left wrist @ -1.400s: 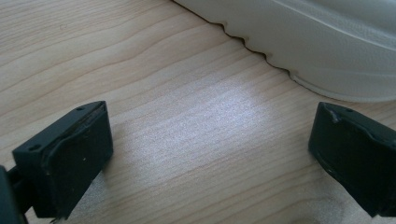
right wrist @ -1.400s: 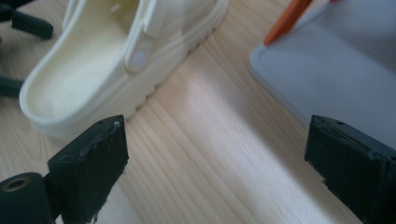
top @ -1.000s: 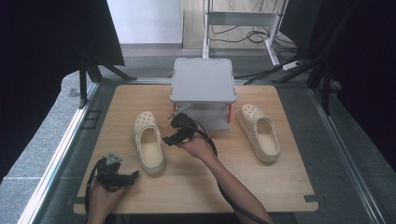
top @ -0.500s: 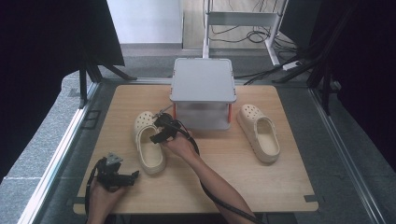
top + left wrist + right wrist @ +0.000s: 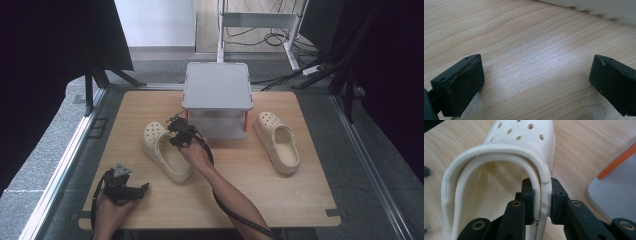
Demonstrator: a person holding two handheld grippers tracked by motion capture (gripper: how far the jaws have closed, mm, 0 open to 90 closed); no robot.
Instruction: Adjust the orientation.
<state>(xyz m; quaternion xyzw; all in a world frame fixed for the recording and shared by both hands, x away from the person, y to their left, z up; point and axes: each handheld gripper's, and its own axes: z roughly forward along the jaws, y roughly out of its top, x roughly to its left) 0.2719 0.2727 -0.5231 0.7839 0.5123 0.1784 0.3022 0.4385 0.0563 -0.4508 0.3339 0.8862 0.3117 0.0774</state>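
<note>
Two cream clogs lie on the wooden table [image 5: 250, 185]. The left clog [image 5: 165, 150] is at centre left; its side wall [image 5: 541, 185] is pinched between the jaws of my right gripper [image 5: 179, 134], which is shut on it [image 5: 542, 195]. The right clog [image 5: 277, 140] rests alone to the right of the grey stand. Near the front left corner my left gripper [image 5: 125, 187] sits low over bare wood, open with nothing between its jaws [image 5: 536, 82].
A grey two-tier stand [image 5: 217, 97] with orange posts is at the back centre of the table, just right of the held clog. A metal frame rail [image 5: 65, 160] runs along the table's left edge. Cables lie on the floor behind.
My right gripper has moved left from in front of the stand to the left clog and closed on its side wall. The left gripper has stayed put.
</note>
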